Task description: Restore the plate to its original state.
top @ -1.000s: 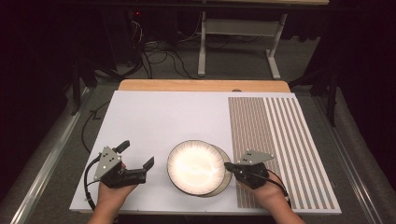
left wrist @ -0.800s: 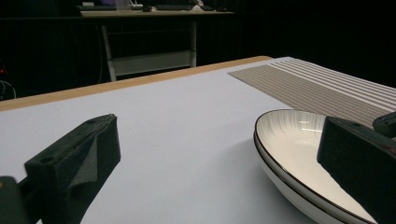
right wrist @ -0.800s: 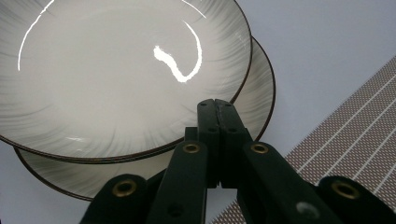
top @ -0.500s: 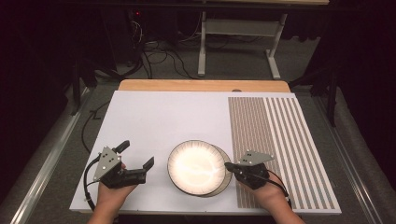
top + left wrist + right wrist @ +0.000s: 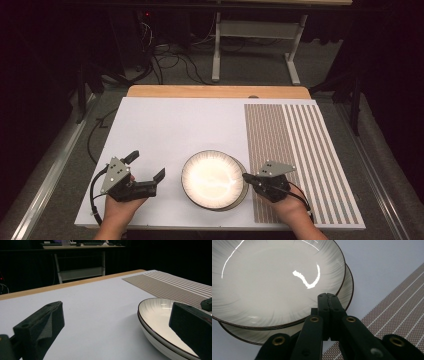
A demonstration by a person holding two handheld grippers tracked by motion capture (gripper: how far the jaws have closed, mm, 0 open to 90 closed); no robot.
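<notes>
Two pale, dark-rimmed plates lie stacked near the table's front edge; the top plate (image 5: 212, 178) (image 5: 274, 277) sits slightly left of the lower plate (image 5: 243, 192) (image 5: 348, 287). My left gripper (image 5: 146, 165) (image 5: 118, 315) rests open on the table just left of the stack (image 5: 160, 312), its jaws wide apart with nothing between them. On the right, my right gripper (image 5: 246, 176) (image 5: 327, 295) is shut, jaws pressed together, with the tips over the top plate's right rim. Whether the tips touch that rim cannot be told.
The white tabletop (image 5: 175, 125) stretches back to a wooden strip (image 5: 215, 91). A brown striped mat (image 5: 295, 145) (image 5: 402, 305) covers the right side, under my right hand. Beyond the table stand a desk frame (image 5: 255, 30) and floor cables (image 5: 165, 55).
</notes>
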